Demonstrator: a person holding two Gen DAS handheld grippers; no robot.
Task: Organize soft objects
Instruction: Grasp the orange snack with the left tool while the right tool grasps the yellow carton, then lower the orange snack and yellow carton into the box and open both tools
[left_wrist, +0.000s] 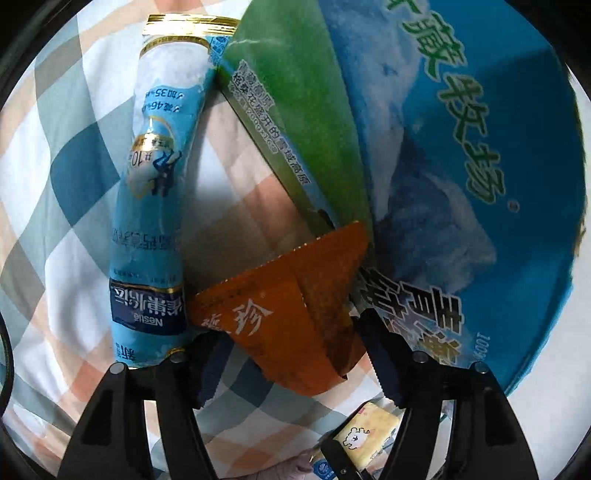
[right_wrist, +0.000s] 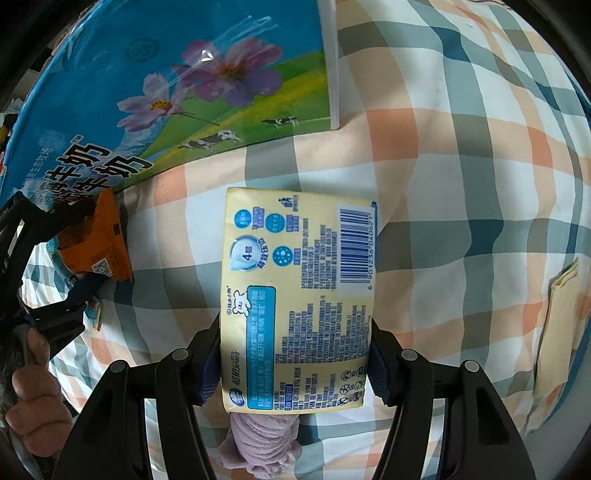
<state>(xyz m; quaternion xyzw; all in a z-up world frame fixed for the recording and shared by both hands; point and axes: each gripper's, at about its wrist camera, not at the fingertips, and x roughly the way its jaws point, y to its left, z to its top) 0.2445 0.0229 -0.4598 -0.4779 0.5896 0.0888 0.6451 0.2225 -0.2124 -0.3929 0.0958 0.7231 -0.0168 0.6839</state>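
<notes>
The yellow tissue pack (right_wrist: 297, 299) is a soft rectangular packet, pale yellow, printed with blue text blocks, a small white bear and a barcode near its far right corner. It sits lengthwise between the fingers of the right gripper (right_wrist: 295, 365), whose pads press both long sides at the near end; most of the pack juts out ahead of the fingertips over the checked cloth (right_wrist: 461, 155). Just behind the pack, near the gripper's base, lies a bunched lilac cloth (right_wrist: 264, 439).

The orange sachet (left_wrist: 295, 314) is flat, with serrated edges and white characters. It lies between the fingers of the left gripper (left_wrist: 291, 365), which stand wide apart; whether either pad touches it I cannot tell. Just left of the left finger lies a long blue Nestle stick pack (left_wrist: 155, 206), and ahead and to the right stands a big blue milk carton (left_wrist: 480, 147), its green side facing the sachet.
</notes>
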